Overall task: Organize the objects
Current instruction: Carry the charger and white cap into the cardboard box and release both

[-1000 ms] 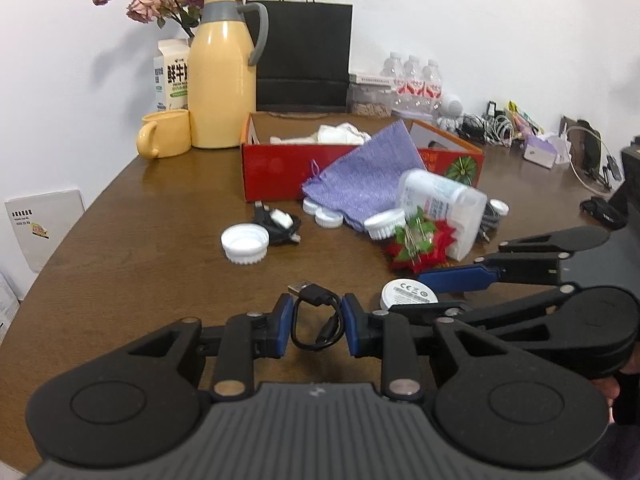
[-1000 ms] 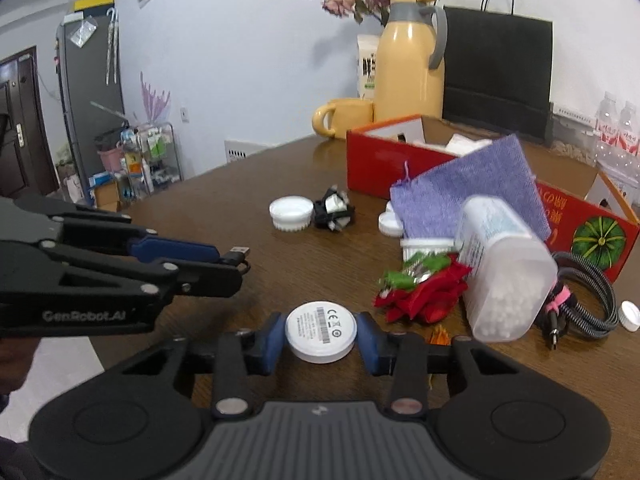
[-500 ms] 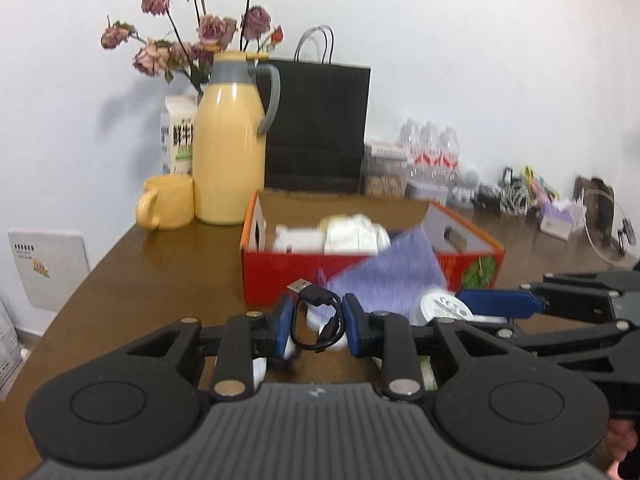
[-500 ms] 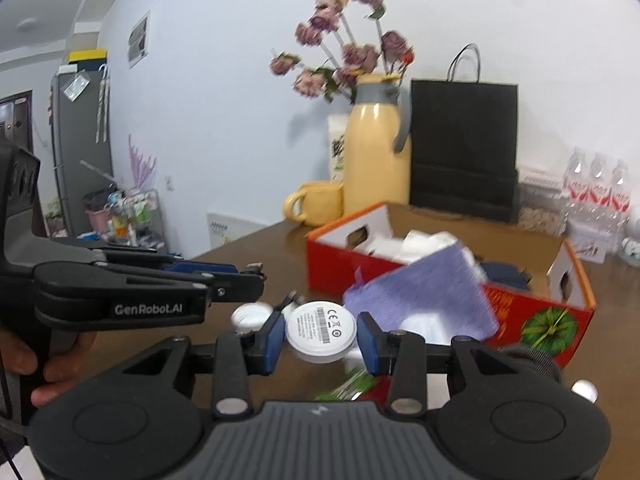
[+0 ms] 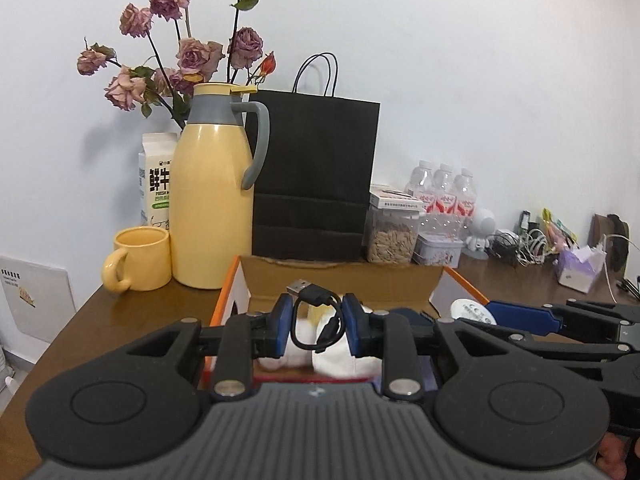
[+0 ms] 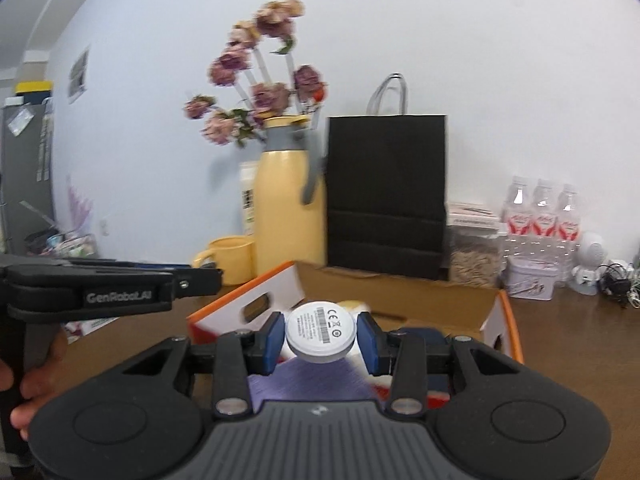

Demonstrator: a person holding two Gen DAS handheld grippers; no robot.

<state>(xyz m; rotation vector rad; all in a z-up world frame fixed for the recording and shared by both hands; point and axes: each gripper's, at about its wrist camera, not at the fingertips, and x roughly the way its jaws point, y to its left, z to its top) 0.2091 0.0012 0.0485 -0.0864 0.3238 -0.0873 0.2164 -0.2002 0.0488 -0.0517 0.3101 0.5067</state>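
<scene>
Grippers hung over the red box (image 5: 460, 284), left gripper (image 5: 316, 326) pinching a loosely coiled cable (image 5: 316, 320), right gripper (image 6: 320, 336) clamping a white puck (image 6: 320, 336); either could have snagged or missed the box on release.

A yellow jug (image 5: 212, 200) with a grey handle stands at the back of the worktop (image 5: 120, 320), a yellow mug (image 5: 138, 258) just beside it. Dried roses (image 5: 188, 52) rise behind the jug, beside a milk carton (image 5: 154, 184). To their right stand a black paper bag (image 5: 316, 176), a jar of seeds (image 5: 390, 236) and three water bottles (image 5: 444, 192).
</scene>
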